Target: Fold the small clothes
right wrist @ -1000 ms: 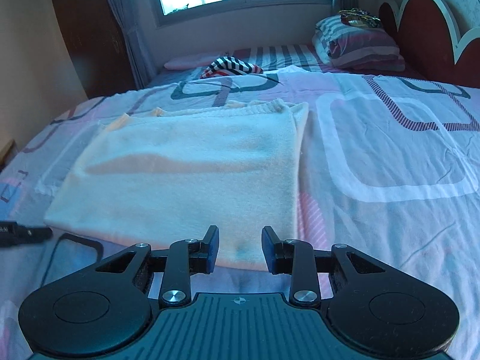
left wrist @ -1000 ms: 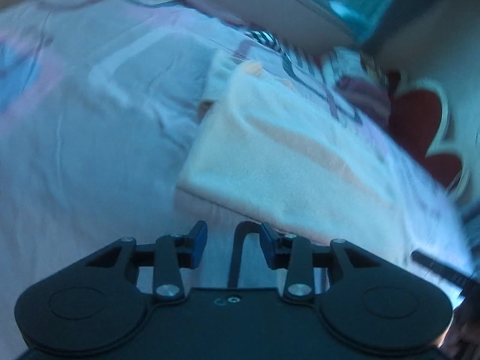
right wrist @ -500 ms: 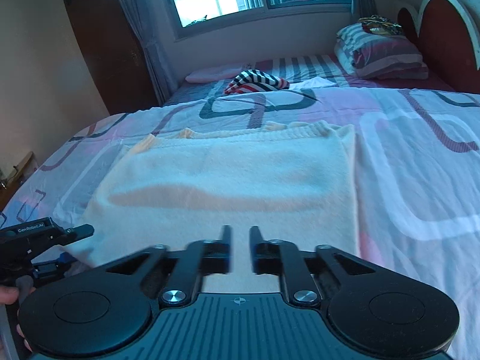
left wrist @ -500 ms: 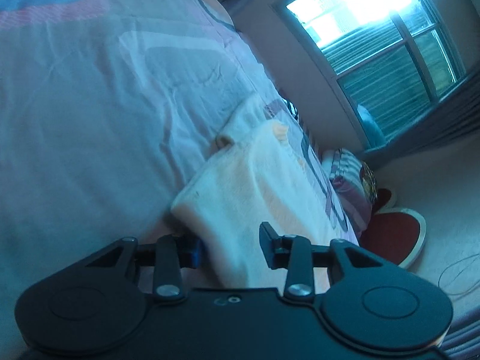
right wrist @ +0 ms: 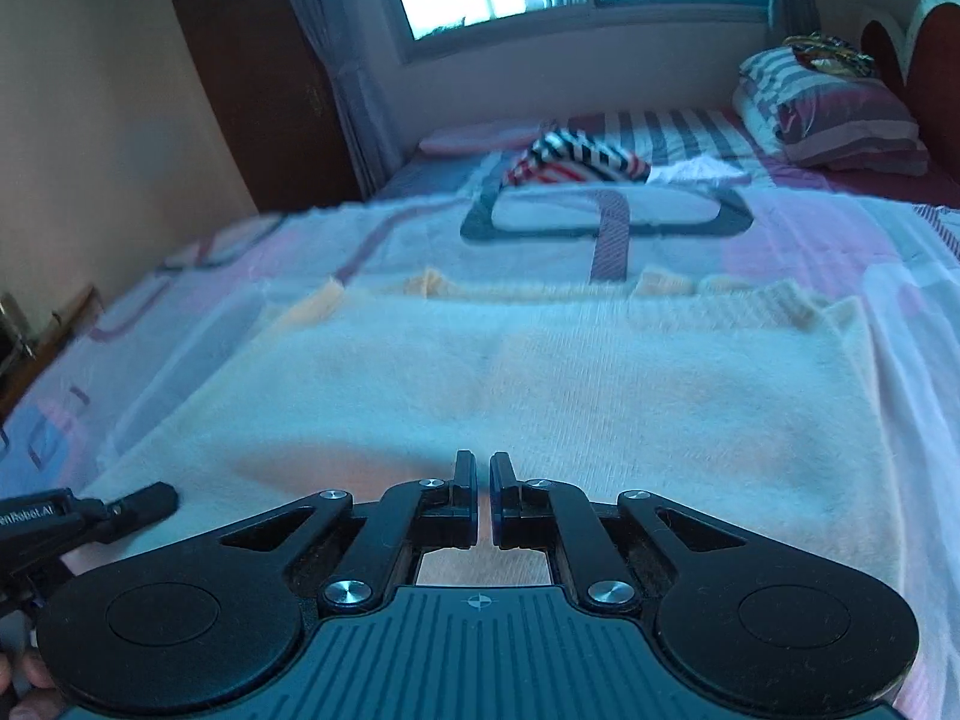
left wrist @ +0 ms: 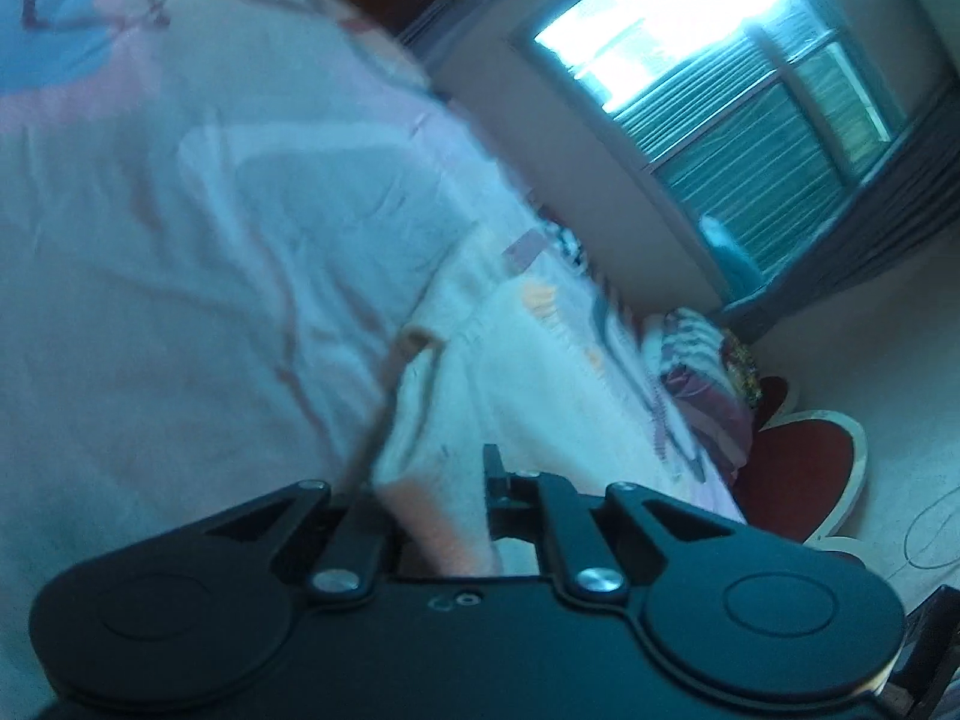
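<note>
Left tongs [left wrist: 435, 480] closing on cream garment [right wrist: 540, 372] corner; right tongs [right wrist: 483, 495] pinched together.

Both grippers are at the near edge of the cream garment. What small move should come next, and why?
Probably lift the near edge a little. The left gripper is closing on a bunched corner of the cream garment, and the right gripper is shut at the same hem. The rest lies flat on the bed.

Open pink patterned bedsheet [right wrist: 828, 228] flanks the cream knitted garment [right wrist: 540, 372]; a striped crumpled cloth [right wrist: 576, 159] and striped pillows [right wrist: 834, 114] crowd the far end
</note>
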